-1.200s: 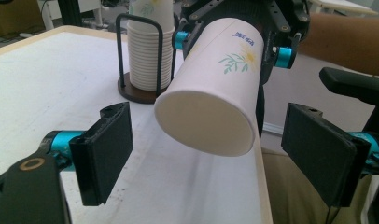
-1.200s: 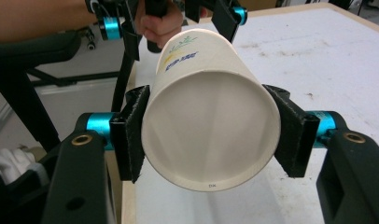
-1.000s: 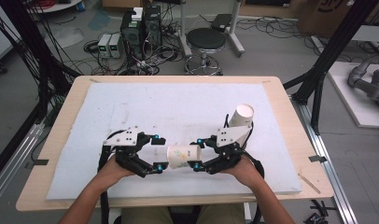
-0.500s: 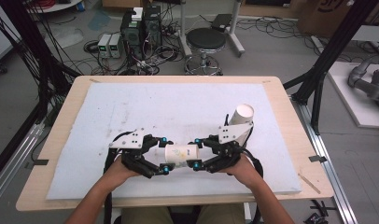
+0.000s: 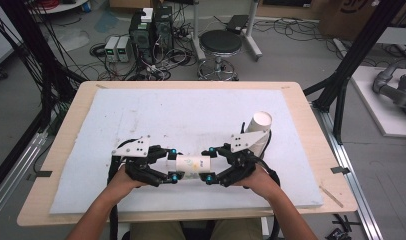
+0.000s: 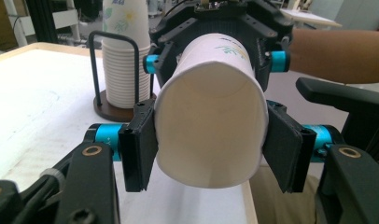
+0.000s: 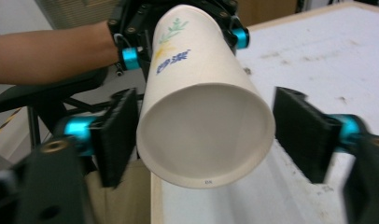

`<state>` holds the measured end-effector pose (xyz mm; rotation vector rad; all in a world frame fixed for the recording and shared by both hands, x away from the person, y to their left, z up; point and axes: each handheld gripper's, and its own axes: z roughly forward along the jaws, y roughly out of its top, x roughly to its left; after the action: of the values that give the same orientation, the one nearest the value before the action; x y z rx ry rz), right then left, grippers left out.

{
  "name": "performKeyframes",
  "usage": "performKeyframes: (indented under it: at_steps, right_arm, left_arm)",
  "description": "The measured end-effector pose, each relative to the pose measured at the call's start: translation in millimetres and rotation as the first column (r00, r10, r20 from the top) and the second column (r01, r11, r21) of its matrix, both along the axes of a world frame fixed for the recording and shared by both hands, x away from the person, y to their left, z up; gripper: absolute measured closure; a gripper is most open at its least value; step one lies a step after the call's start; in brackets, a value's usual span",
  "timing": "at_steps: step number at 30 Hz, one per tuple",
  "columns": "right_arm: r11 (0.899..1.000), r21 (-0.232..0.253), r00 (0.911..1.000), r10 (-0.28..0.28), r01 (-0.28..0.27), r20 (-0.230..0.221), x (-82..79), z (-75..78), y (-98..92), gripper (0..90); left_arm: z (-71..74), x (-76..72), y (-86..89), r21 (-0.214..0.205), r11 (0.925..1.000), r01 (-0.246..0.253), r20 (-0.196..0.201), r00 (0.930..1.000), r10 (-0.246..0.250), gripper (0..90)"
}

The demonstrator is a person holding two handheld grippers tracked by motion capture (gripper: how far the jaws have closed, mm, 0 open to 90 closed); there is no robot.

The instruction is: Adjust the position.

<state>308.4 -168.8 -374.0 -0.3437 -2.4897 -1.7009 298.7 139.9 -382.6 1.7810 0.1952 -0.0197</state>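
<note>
A white paper cup with a plant print lies level above the table's near edge, between both grippers. My left gripper has just been closing and is now shut on the cup's left end. In the left gripper view its pads press the cup slightly oval. My right gripper has just been opening. In the right gripper view its jaws stand apart on either side of the cup, with a clear gap at the right pad.
A stack of paper cups stands in a wire holder with a wooden base on the white foam board, just behind the right gripper. The same stack is in the left gripper view. A stool and computers stand on the floor beyond the table.
The left gripper came in from the left and shut on the cup's free end. The right gripper, which was holding the cup, opened its jaws. Neither hand has shifted since.
</note>
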Motion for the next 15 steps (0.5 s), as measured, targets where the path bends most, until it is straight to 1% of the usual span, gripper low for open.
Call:
performKeyframes:
  at_steps: [1, 3, 5, 6, 8, 11, 15]
  right_arm:
    - [1.0, -0.007, 1.0, -0.007, 0.007, -0.001, -0.4, 1.1, 0.0, 20.3]
    - [1.0, -0.017, 0.9998, -0.015, 0.015, 0.01, -0.8, 3.6, -0.7, 20.2]
    - [0.999, -0.029, 0.9993, -0.024, 0.025, 0.029, -0.8, 6.6, -1.3, 20.2]
    - [0.999, -0.033, 0.9988, -0.033, 0.034, 0.037, -0.8, 8.4, -1.6, 20.2]
    - [0.998, -0.046, 0.9975, -0.044, 0.047, 0.056, 0.0, 12.1, -1.8, 20.2]
    - [0.997, -0.062, 0.9963, -0.044, 0.049, 0.073, 0.8, 17.9, -0.9, 20.2]
    - [0.993, -0.101, 0.9943, -0.048, 0.058, 0.095, 1.9, 22.5, 1.8, 20.2]
  left_arm:
    - [1.4, 0.5, 1.6, 0.011, 0.9999, 0.0, 0.002, 1.0, 0.0, 40.4]
    - [4.9, 0.8, 3.8, 0.034, 0.9994, -0.004, -0.001, 1.0, 0.004, 40.3]
    - [9.7, 2.4, 6.5, 0.072, 0.9974, -0.009, 0.005, 0.9999, 0.009, 40.2]
    - [12.4, 2.7, 7.3, 0.092, 0.9957, -0.014, 0.001, 0.9999, 0.014, 39.9]
    - [18.3, 4.1, 8.6, 0.145, 0.9893, -0.017, 0.0, 0.9998, 0.017, 39.3]
    - [27.1, 5.8, 9.8, 0.206, 0.9783, -0.02, -0.003, 0.9998, 0.021, 39.1]
    - [38.0, 7.5, 10.9, 0.254, 0.967, -0.016, 0.006, 0.9999, 0.015, 39.2]
